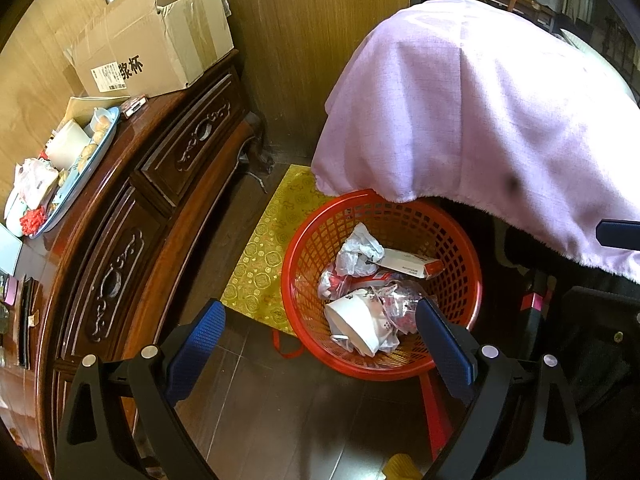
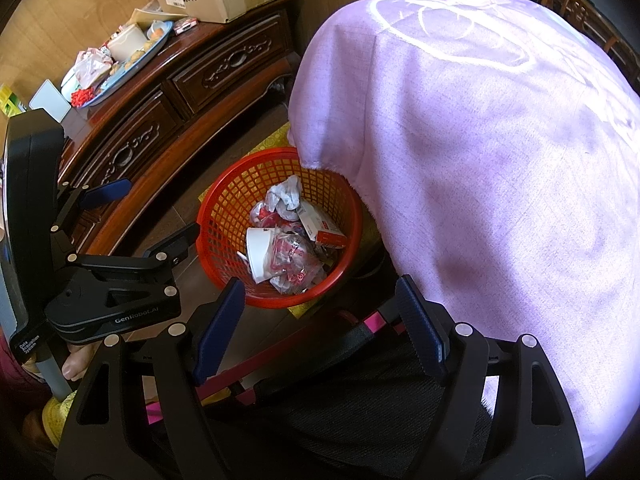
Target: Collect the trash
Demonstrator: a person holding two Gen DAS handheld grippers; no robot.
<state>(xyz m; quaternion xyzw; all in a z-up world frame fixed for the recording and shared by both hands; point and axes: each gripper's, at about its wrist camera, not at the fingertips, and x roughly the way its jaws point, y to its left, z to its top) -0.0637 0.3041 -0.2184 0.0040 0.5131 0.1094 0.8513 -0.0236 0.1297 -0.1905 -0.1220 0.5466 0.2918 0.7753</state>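
Nearest us, our left gripper [image 1: 320, 332] and right gripper [image 2: 320, 328] both hang with jaws apart and nothing between them. Just beyond sits the red basket [image 1: 304, 240] on the floor, holding a white cup [image 1: 356, 320], crumpled wrappers [image 1: 358, 250] and a small box [image 1: 412, 264]. Farther left stands a wooden cabinet [image 1: 168, 168], a cardboard box [image 1: 160, 44] on its surface, and a purple cloth [image 1: 500, 112] drapes to the right.

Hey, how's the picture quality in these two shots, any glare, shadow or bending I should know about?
Left wrist view: fisheye bends the carved dark wooden cabinet into a curve; its glossy top shows glare. Right wrist view: the pale purple cloth is washed out near the top; the floor under it is in deep shadow. The red plastic mesh basket is sharp in both.
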